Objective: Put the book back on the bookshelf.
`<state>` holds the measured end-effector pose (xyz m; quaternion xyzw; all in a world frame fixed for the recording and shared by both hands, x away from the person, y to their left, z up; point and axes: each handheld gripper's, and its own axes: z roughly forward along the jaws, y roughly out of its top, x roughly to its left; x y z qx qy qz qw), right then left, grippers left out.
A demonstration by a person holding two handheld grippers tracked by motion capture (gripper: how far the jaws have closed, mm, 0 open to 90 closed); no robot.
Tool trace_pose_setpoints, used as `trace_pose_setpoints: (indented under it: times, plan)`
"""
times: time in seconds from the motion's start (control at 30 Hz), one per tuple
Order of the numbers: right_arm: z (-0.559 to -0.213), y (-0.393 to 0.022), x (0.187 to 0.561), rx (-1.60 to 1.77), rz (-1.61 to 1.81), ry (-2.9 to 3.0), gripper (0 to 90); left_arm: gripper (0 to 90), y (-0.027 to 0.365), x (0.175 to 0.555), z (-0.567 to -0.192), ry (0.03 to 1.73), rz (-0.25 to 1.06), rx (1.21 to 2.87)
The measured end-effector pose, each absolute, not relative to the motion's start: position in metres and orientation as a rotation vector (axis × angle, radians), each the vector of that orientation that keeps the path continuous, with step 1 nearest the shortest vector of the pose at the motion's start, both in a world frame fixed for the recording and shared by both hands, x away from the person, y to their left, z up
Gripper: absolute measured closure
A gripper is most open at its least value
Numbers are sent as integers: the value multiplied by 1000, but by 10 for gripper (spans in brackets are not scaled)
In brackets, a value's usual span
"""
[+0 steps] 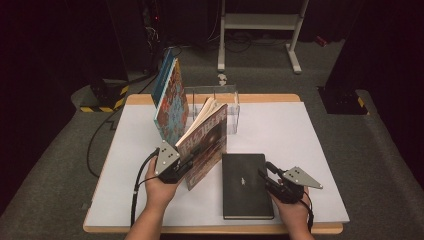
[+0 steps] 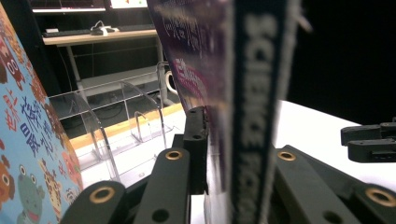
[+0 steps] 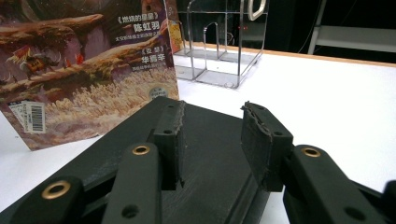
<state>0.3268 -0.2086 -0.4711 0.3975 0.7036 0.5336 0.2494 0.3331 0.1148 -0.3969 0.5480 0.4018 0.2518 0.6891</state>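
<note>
Left claw [image 2: 219, 154] clamped on upright paperback's [image 1: 202, 145] spine, long axis vertical, right claw [image 3: 212, 140] parted, empty

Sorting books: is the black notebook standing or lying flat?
Lying flat: the black notebook rests cover-up on the table, by the right gripper.

Lab: dark room w/ equipment stands [image 1: 260, 30], cables [image 1: 102, 135], carpet [image 1: 380, 150]

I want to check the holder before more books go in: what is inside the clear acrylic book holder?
Looking through the clear acrylic book holder, its compartments appear empty, with only dividers inside. In the high view, its left part is covered by the purple book held upright in the left gripper, so that part cannot be judged.
</note>
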Motion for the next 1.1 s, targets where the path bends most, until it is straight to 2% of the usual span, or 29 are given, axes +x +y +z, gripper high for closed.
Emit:
trace_pose_setpoints:
  times: [0.2, 0.6, 0.83, 1.1]
  plan:
    - [-471, -209, 326, 1082, 1454, 1916, 596, 686, 110, 336, -389, 918, 568, 1216]
    - [-470, -223, 332, 1065, 1338, 1970, 589, 805, 106, 339, -387, 909, 576, 1223]
    - [-476, -242, 327, 1125, 1392, 1926, 591, 834, 100, 337, -386, 935, 578, 1217]
    - [-477, -244, 326, 1108, 1426, 1932, 596, 840, 99, 340, -380, 958, 612, 1215]
